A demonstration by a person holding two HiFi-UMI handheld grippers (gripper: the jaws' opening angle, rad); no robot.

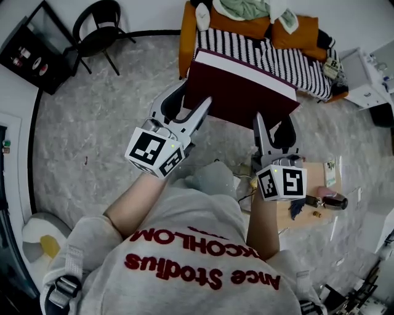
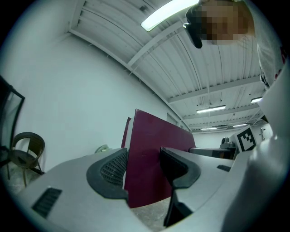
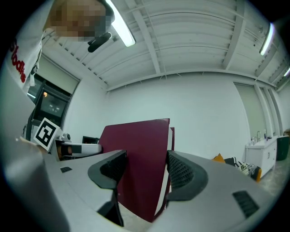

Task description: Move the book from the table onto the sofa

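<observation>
A thick book (image 1: 241,91) with a dark maroon cover and white page edges is carried flat in the air between both grippers. My left gripper (image 1: 196,103) is shut on its left edge and my right gripper (image 1: 271,126) is shut on its near right edge. In the left gripper view the book (image 2: 152,158) stands between the two pads (image 2: 113,168), with the gripper (image 2: 144,167) closed across its thickness. The right gripper view shows the same clamp on the book (image 3: 138,163) by the right gripper (image 3: 145,170). The sofa (image 1: 265,46), orange with a black-and-white striped cover, lies just beyond the book.
Orange cushions (image 1: 295,32) and a pale green cloth (image 1: 245,8) lie on the sofa's back. A wooden table (image 1: 311,197) with small items stands at the lower right. A black chair (image 1: 98,29) and a dark rack (image 1: 34,52) stand far left. Grey carpet (image 1: 104,117) spreads around.
</observation>
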